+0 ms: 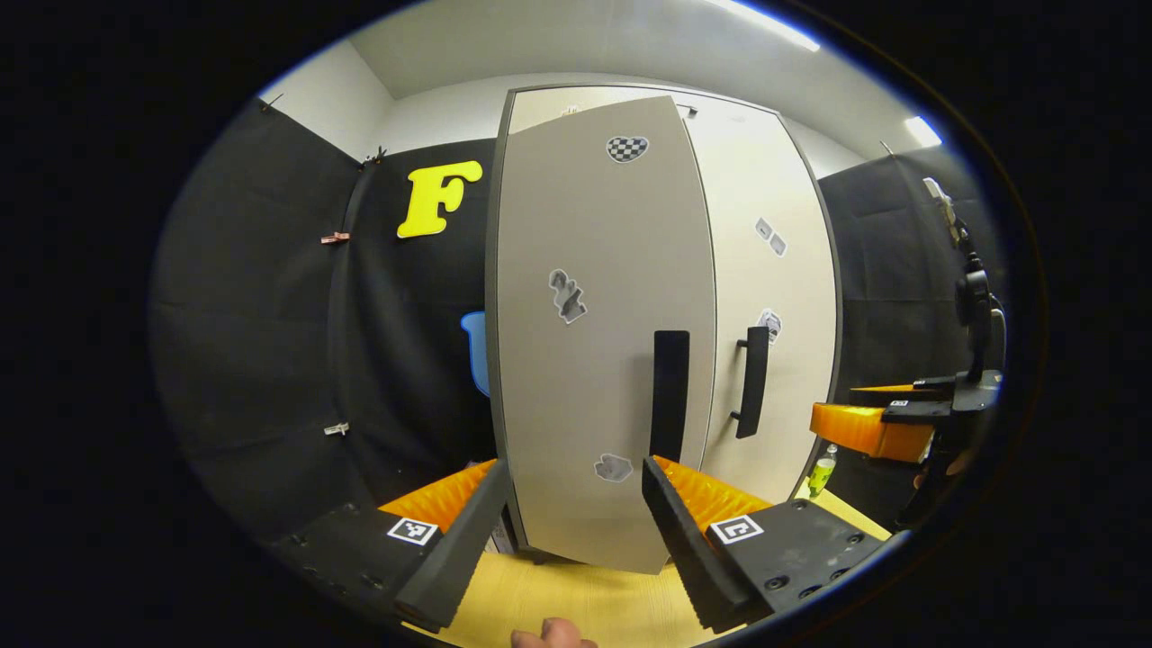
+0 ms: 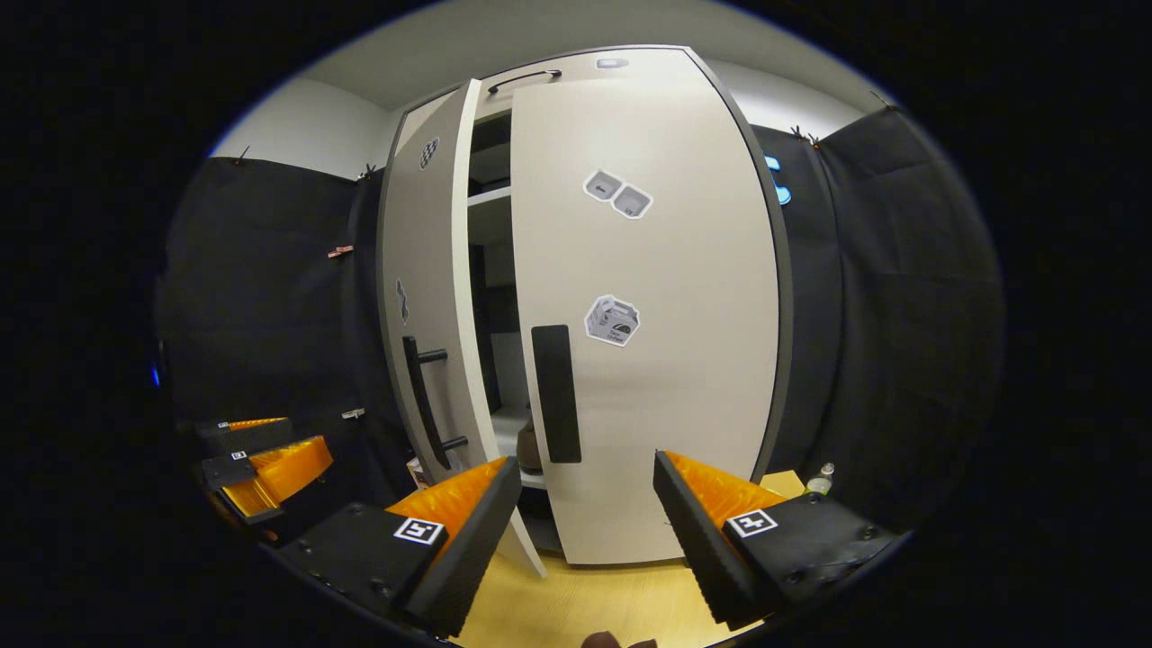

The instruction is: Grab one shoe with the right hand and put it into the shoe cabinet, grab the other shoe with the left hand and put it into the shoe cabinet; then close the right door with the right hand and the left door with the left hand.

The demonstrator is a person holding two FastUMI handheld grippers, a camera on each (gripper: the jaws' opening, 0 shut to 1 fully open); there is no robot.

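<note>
In the left gripper view I see my left gripper point(image 1: 569, 513) with its fingers spread wide and nothing between them, held in front of the shoe cabinet point(image 1: 814, 270). The cabinet stands tall and upright on the yellow wooden floor point(image 1: 585, 603). Its left door point(image 1: 598, 360) swings out toward me, partly open, its black handle point(image 1: 670, 393) running vertically just above my fingers. The right door point(image 1: 774, 297) lies flat against the cabinet. Off to the right the other gripper point(image 1: 877, 423) hangs, near a small green bottle point(image 1: 821, 470).

In the right gripper view my right gripper point(image 2: 585, 522) is also wide open and empty, facing the right door point(image 2: 648, 297). Through the gap between the doors I make out shelves and a brownish shape low down, perhaps a shoe point(image 2: 529, 445); I cannot tell which way it points.
</note>
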